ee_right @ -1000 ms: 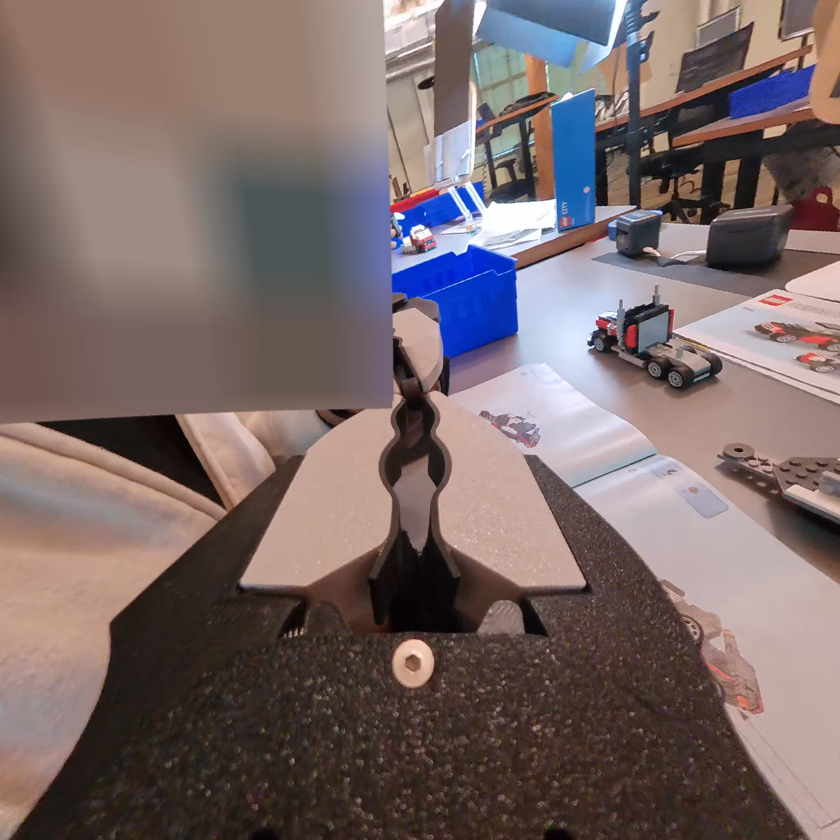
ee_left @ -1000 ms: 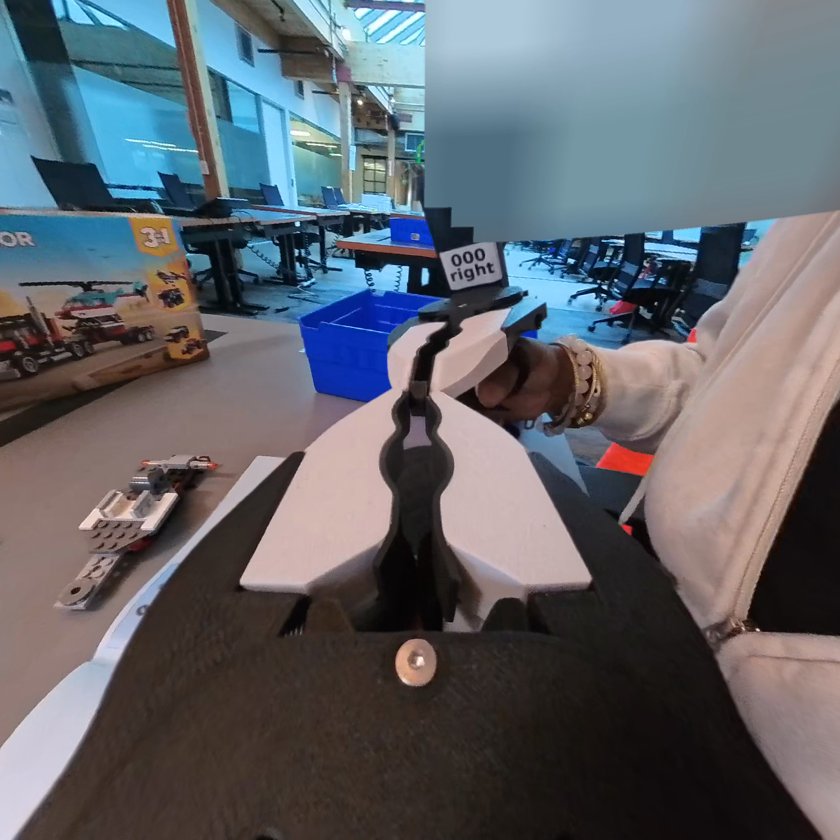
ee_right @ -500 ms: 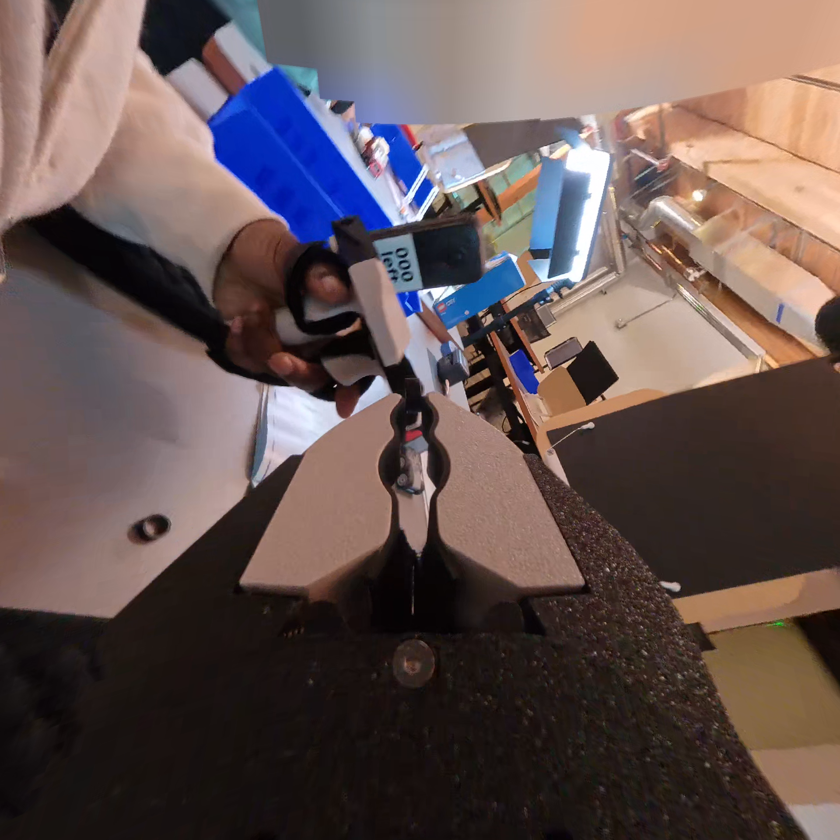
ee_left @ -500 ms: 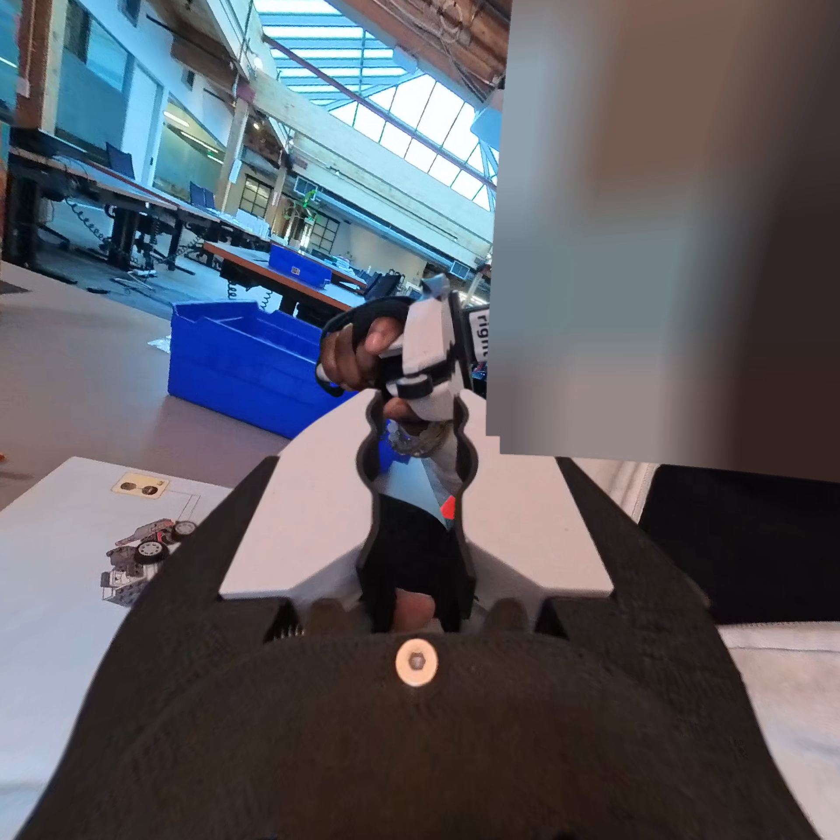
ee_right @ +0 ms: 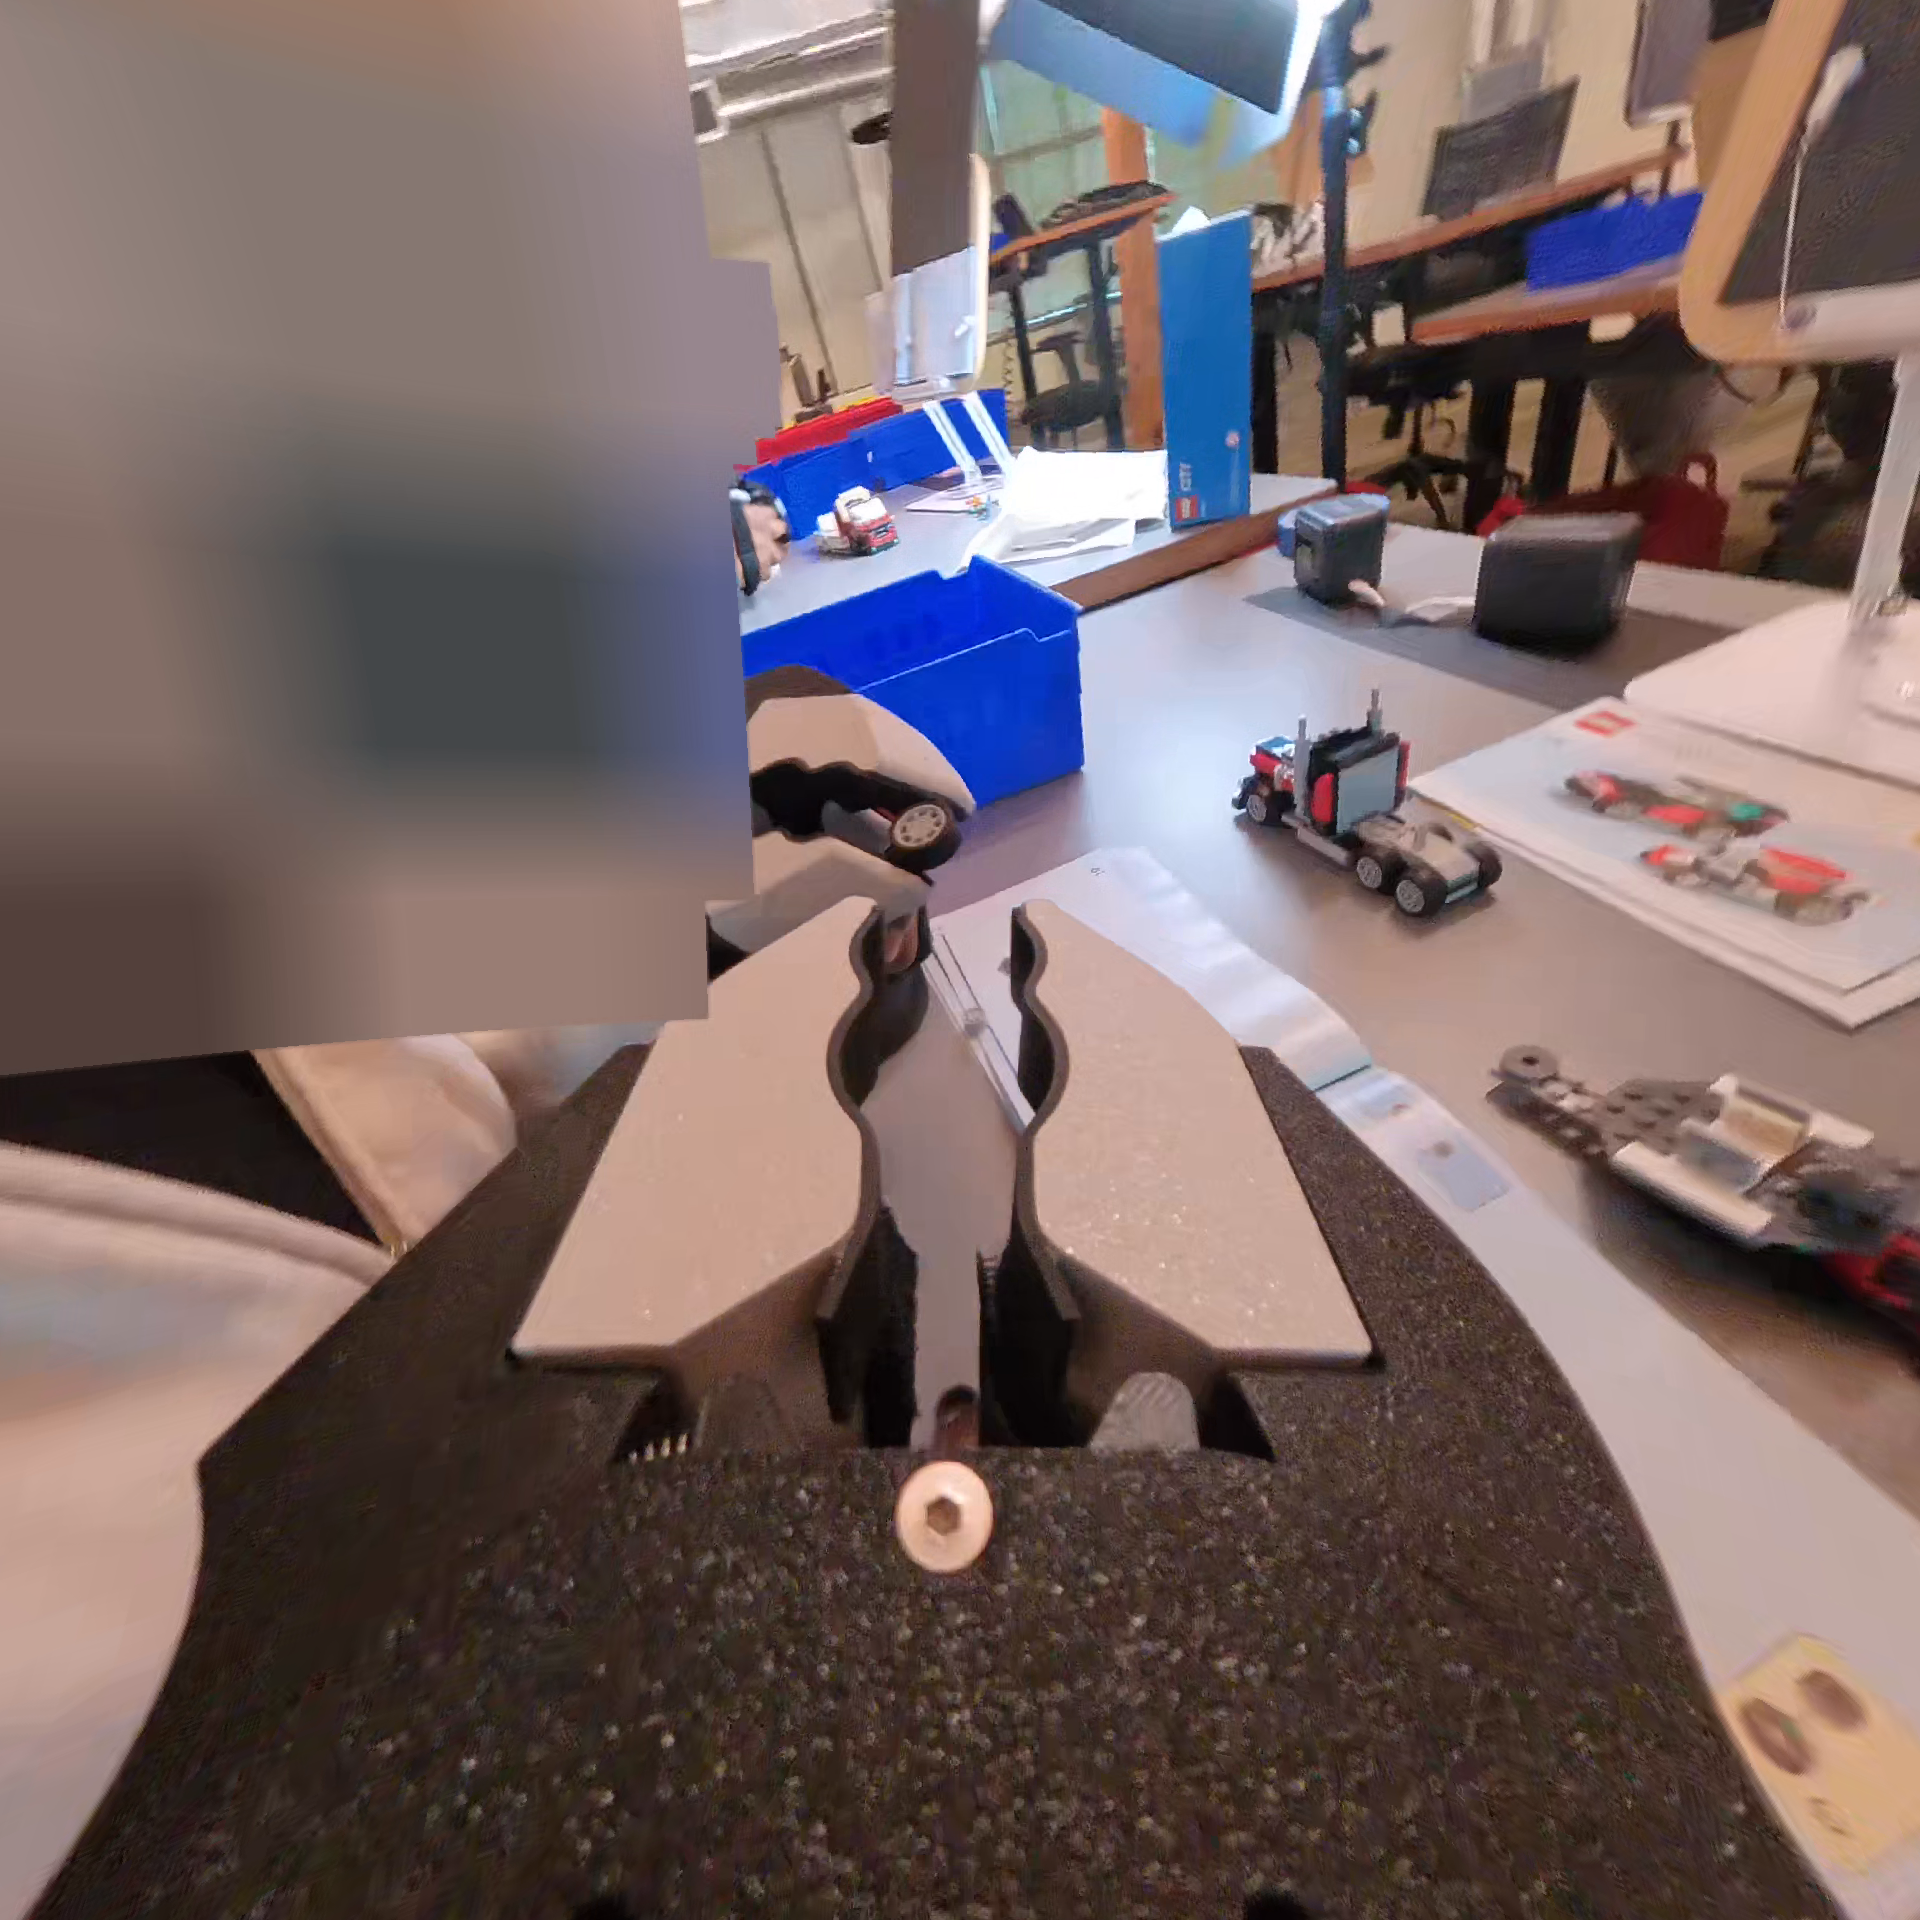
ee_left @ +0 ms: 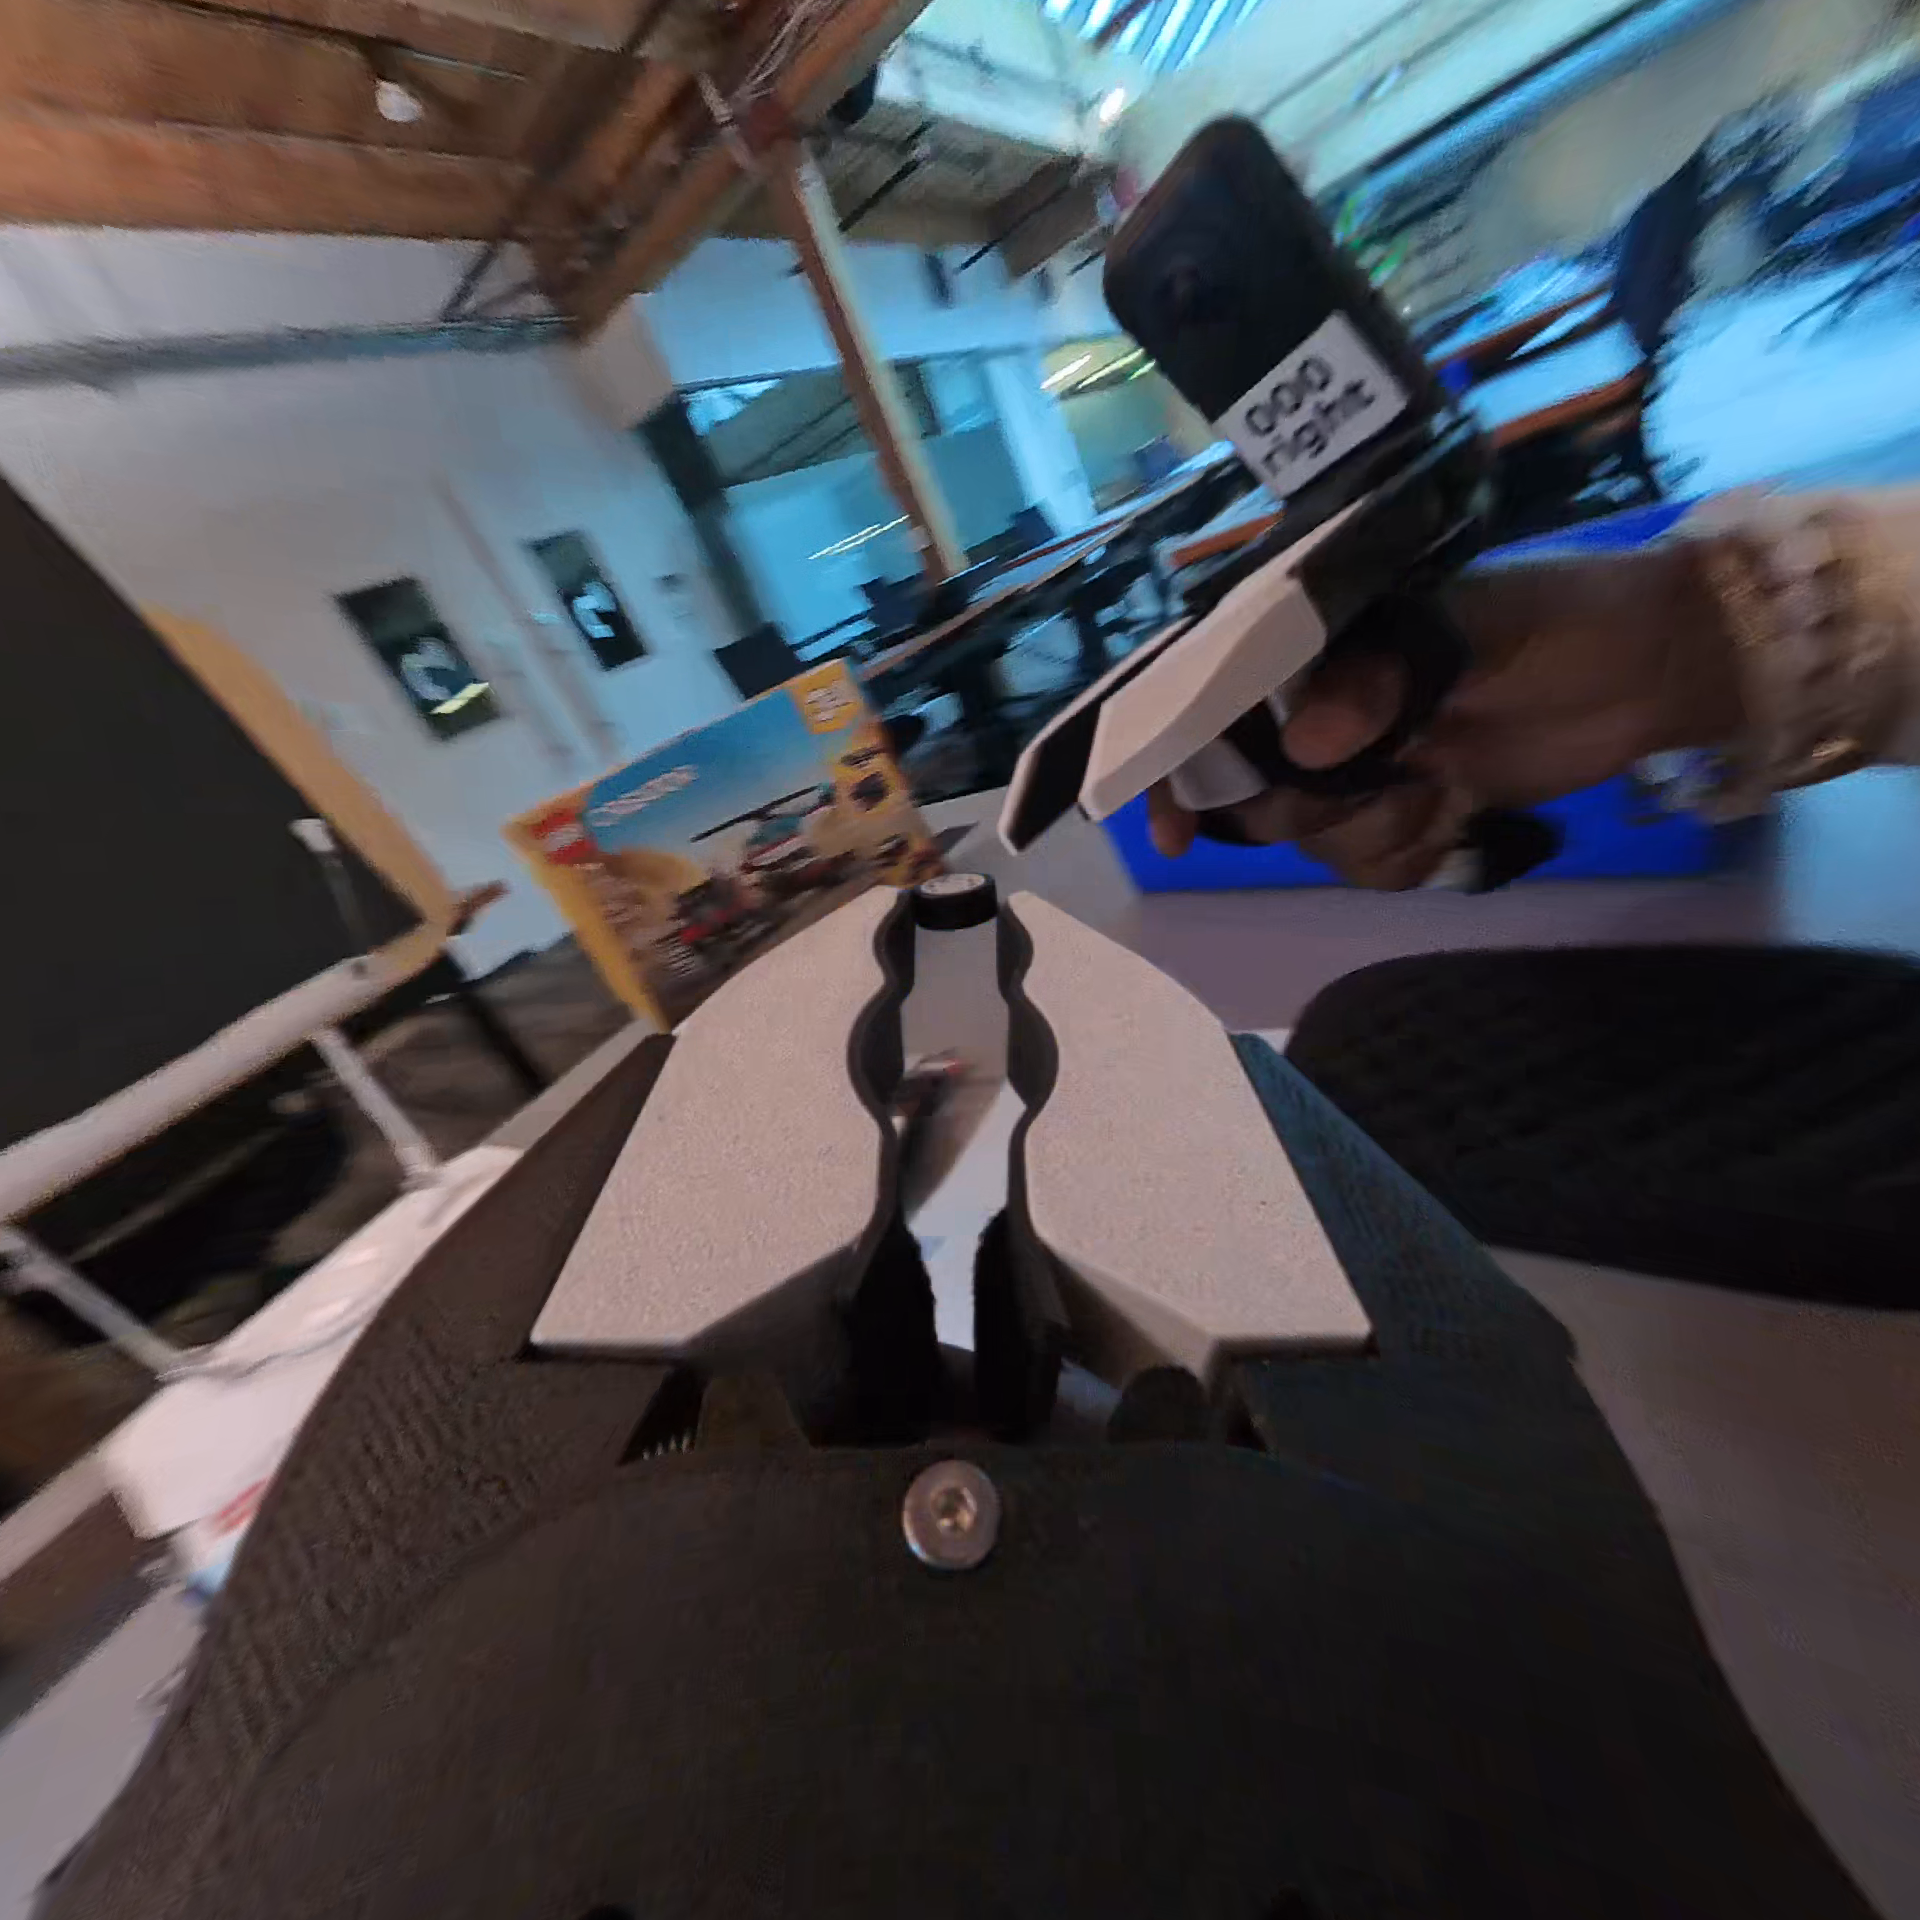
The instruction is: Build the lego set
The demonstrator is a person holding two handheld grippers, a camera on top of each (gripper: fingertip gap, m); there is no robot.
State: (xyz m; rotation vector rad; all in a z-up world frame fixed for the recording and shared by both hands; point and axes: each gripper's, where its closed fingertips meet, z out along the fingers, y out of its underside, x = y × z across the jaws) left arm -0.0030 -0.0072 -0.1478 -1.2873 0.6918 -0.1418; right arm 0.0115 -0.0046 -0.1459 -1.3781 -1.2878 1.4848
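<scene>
My left gripper (ee_left: pixel 951 906) is shut on a small black wheel with a grey hub (ee_left: pixel 951 894), pinched at its fingertips. It also shows in the right wrist view (ee_right: pixel 906 836), holding the wheel (ee_right: pixel 923 829) just above and left of my right gripper (ee_right: pixel 940 916). My right gripper is open and empty, above an open instruction booklet (ee_right: pixel 1226 987). It shows in the left wrist view (ee_left: pixel 1039 795), held in a hand above and to the right. A built lego truck cab (ee_right: pixel 1361 821) and a flat grey trailer build (ee_right: pixel 1714 1153) lie on the table at right.
A blue bin (ee_right: pixel 966 665) stands behind the booklet. A second booklet (ee_right: pixel 1704 852) lies far right beside a white stand base (ee_right: pixel 1787 675). The lego box (ee_left: pixel 727 831) stands ahead in the blurred left wrist view. A person's pale sleeve (ee_right: pixel 208 1247) fills the left.
Both views swung around. My right gripper, shut on a small piece half a second ago, now stands open and empty. My left gripper, slightly open before, now holds the wheel.
</scene>
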